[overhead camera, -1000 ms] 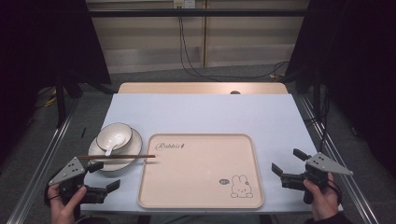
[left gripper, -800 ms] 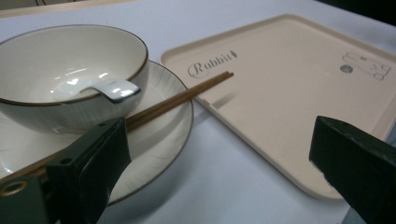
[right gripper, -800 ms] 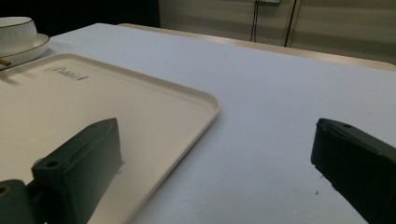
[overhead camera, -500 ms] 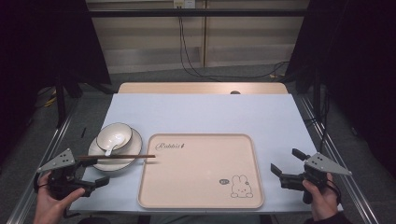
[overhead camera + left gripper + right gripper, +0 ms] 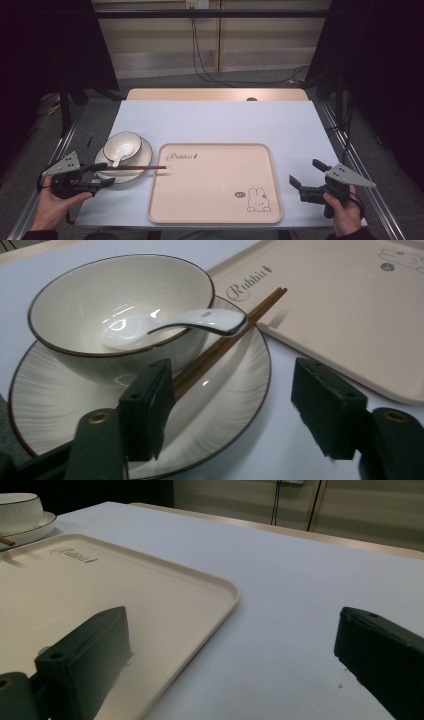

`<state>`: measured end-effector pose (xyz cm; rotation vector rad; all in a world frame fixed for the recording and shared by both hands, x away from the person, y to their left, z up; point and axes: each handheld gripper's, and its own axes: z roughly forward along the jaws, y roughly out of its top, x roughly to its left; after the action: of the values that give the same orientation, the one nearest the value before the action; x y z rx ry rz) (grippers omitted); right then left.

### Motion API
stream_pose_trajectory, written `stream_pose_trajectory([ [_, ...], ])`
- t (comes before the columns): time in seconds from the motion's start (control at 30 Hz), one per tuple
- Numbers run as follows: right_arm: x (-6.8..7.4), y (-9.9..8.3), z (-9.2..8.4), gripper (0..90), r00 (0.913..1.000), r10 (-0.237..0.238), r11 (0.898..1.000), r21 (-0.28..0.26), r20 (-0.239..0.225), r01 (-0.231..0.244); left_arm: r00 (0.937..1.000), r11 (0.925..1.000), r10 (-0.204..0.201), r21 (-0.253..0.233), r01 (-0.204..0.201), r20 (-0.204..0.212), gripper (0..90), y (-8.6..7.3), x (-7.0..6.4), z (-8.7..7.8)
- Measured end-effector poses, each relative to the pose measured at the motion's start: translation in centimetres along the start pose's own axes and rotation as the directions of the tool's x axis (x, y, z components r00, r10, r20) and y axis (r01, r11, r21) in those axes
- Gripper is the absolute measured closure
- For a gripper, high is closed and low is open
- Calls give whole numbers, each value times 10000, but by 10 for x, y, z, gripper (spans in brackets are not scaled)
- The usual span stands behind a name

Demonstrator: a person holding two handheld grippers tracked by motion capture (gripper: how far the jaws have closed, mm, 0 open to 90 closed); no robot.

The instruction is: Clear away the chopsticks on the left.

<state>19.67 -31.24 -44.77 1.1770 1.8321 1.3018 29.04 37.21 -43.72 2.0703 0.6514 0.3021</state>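
- Plate, white with a dark rim, sits at the left of the bench, just left of the tray.
- Bowl stands on the plate, toward its far-left side; white spoon lies in it, handle resting over the bowl's rim on the near side.
- Chopsticks, brown, lie across the plate's near part; their tips run past the plate's rim to just over the tray's left edge, near the "Rabbit" lettering.
- Left gripper is at the plate's near-left edge, held low in the person's left hand. Fingers have just been closing and stand about half spread.
- In the left gripper view, one finger is over the plate, right at the near end of the chopsticks; the other finger is off the plate, over the bare bench. The plate's rim lies between them; the pads do not press on it.
- Right gripper is at the tray's right edge, apart from the plate, held in the right hand.
- Its fingers are spread wide, nothing between them: one over the tray's corner, one over the bench.
- Tray is beige with a rabbit print at the near right, nothing lying in it.
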Motion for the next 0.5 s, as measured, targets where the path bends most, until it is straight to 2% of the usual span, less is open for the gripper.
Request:
stream_pose_trajectory([
  [0.07, 0, 0, 0, 10, 10000, 7, 10000, -2, 3, -7, 9998, 10000, 60, 61, -61, 171, 399, 0, 4, 2],
  [0.1, 0, 0, 0, 9, 10000, 68, 10000, 9, 61, -68, 9995, 9991, 278, 302, -281, 125, 468, 1, 6, 3],
  [0.2, 0, 0, 0, 8, 9999, 63, 10000, 3, 83, -63, 9989, 9989, 388, 254, -394, 253, 512, 0, 10, 4],
  [0.23, 0, 0, 0, 8, 9999, 40, 10000, 9, 99, -40, 9985, 9977, 551, 381, -554, 73, 549, 0, 11, 3],
  [0.37, 0, 0, 0, 8, 10000, 37, 10000, 8, 84, -37, 9975, 9961, 702, 534, -705, 71, 596, -1, 16, 5],
  [0.5, 0, 0, 0, 8, 10000, 8, 10000, 3, 77, -8, 9976, 9956, 693, 633, -691, -5, 597, -1, 19, 9],
])
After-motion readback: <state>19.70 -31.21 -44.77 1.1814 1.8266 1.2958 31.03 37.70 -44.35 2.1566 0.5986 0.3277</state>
